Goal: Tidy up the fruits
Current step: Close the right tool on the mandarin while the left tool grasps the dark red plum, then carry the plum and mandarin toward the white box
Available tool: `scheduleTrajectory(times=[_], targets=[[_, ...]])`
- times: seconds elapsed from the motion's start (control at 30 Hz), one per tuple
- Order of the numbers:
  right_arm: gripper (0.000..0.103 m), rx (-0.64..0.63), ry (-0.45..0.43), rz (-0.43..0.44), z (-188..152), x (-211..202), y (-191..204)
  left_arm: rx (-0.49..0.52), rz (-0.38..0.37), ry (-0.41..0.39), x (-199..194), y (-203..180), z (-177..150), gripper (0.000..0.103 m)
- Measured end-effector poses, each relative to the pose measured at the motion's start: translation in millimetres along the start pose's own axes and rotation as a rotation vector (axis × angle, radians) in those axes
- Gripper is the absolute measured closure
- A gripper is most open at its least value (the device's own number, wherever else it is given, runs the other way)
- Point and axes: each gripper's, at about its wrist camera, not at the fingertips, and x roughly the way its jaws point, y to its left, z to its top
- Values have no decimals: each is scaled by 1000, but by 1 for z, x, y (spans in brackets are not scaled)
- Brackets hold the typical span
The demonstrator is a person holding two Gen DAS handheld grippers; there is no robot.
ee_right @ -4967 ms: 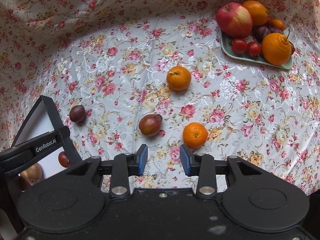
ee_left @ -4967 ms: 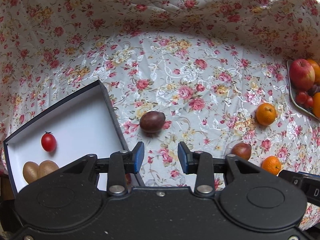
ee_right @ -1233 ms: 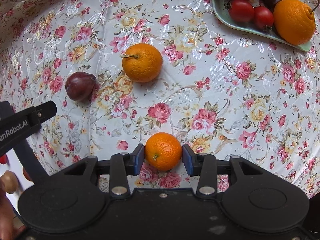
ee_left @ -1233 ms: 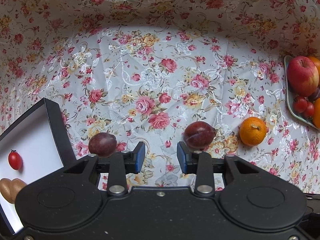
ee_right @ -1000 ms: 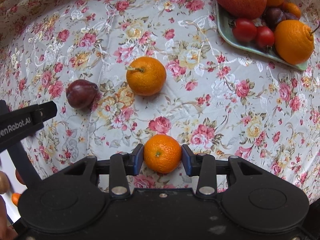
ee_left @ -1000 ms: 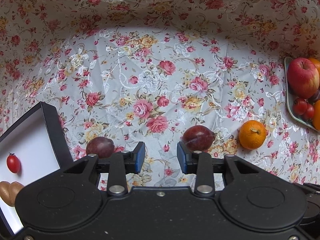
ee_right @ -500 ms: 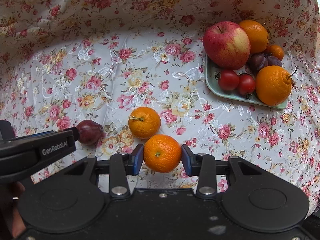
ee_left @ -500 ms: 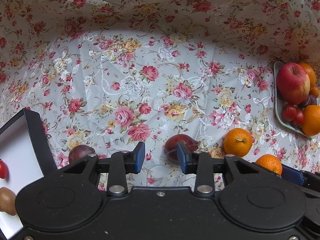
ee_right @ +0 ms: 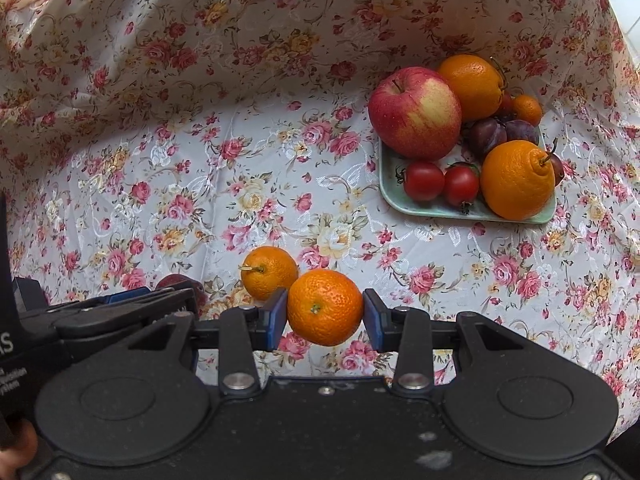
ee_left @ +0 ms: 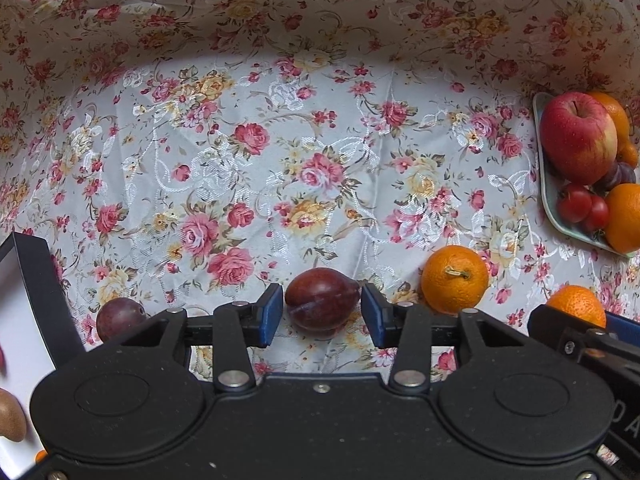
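My right gripper is shut on a small orange mandarin and holds it above the floral cloth. My left gripper is open, its blue pads on either side of a dark red plum that lies on the cloth, with small gaps. A second plum lies left of it. A stemmed orange lies to the right and also shows in the right wrist view. The held mandarin shows at the left wrist view's right edge.
A pale green tray at the back right holds an apple, oranges, two tomatoes and plums. A black box with white inside stands at the left, with a kiwi in it.
My right gripper closed on the mandarin and lifted it off the cloth. My left gripper shifted right, so the red plum now sits between its pads.
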Motion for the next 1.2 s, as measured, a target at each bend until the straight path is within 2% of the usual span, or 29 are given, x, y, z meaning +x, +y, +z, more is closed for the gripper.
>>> scheduleTrajectory(times=[0.23,0.57,0.97,1.2], targets=[[62,-8,-12,-8,-2,-5,-4,24,51,8,14,-11,0,51],[62,-7,-21,-9,-5,-13,-8,39,67,-24,17,-28,2,53],[62,-33,-77,-15,-13,-37,0,-5,68,-96,-28,-13,-10,53],[62,-47,-73,-9,-28,-45,3,-55,86,-132,-53,6,-19,53]])
